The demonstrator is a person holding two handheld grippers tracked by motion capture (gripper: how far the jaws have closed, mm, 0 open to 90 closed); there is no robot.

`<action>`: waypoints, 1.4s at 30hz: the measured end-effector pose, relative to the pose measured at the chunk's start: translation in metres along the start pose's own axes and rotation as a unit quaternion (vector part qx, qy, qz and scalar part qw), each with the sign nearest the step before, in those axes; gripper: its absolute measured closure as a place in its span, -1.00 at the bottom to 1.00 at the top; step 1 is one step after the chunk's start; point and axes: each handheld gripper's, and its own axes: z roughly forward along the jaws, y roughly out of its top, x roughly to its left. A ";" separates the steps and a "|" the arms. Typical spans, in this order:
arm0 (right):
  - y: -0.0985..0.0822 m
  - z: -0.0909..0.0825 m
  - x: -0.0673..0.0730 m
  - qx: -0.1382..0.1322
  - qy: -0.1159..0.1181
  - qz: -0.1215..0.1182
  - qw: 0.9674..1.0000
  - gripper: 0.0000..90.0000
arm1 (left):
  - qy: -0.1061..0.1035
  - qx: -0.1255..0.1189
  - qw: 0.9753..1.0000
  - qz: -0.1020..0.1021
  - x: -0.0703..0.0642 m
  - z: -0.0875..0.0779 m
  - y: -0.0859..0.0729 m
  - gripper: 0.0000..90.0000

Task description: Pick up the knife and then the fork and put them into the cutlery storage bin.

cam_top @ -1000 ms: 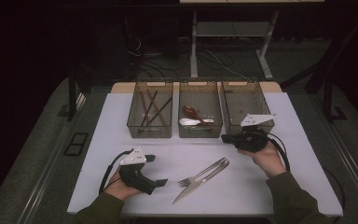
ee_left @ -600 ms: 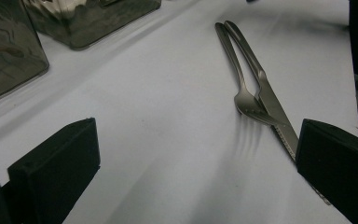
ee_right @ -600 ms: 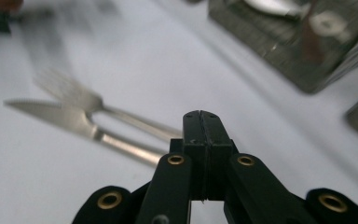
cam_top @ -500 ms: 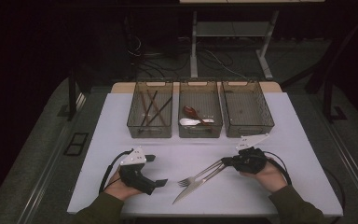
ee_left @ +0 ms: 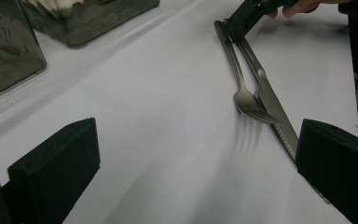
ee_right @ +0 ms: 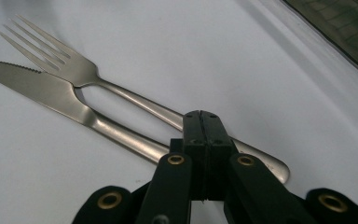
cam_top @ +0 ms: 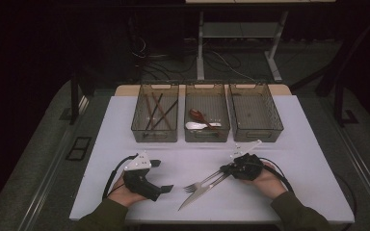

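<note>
A steel fork [cam_top: 198,184] and a serrated knife [cam_top: 196,196] lie side by side on the white table [cam_top: 294,144], tips toward the near left. My right gripper [cam_top: 224,169] is shut, jaws pressed pad to pad with nothing between them, and its tip hovers right over the handle ends. In the right gripper view its closed tip [ee_right: 202,127] covers part of the fork [ee_right: 74,70] handle, with the knife [ee_right: 42,88] beside it. My left gripper [cam_top: 163,176] rests open at the near left. The left gripper view has its open jaws [ee_left: 196,144] framing the fork [ee_left: 247,98] and knife [ee_left: 270,103].
Three clear trays stand in a row at the back. The left tray [cam_top: 139,126] holds brown chopsticks [cam_top: 155,109]. Two spoons [cam_top: 200,120] lie in the middle tray [cam_top: 191,136], and the right tray [cam_top: 274,126] looks bare. The person's forearms enter from the near edge.
My right hand came down and toward the near left, from beside the right tray to the cutlery handles, still shut. The left hand stayed put.
</note>
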 end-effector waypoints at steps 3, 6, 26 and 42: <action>0.001 0.002 0.001 0.004 -0.005 -0.007 1.000 1.00 | 0.000 0.002 1.000 -0.001 0.000 0.001 0.000 -1.00; 0.002 0.002 0.002 0.012 -0.009 -0.015 1.000 1.00 | -0.001 0.003 1.000 0.001 0.000 0.001 0.000 -1.00; -0.013 -0.018 0.004 0.057 -0.003 -0.031 0.998 1.00 | -0.001 0.001 1.000 -0.001 0.000 0.000 0.000 -1.00; -0.032 -0.036 0.013 0.074 0.020 -0.041 0.996 1.00 | -0.001 0.002 1.000 0.000 0.000 0.000 0.000 -1.00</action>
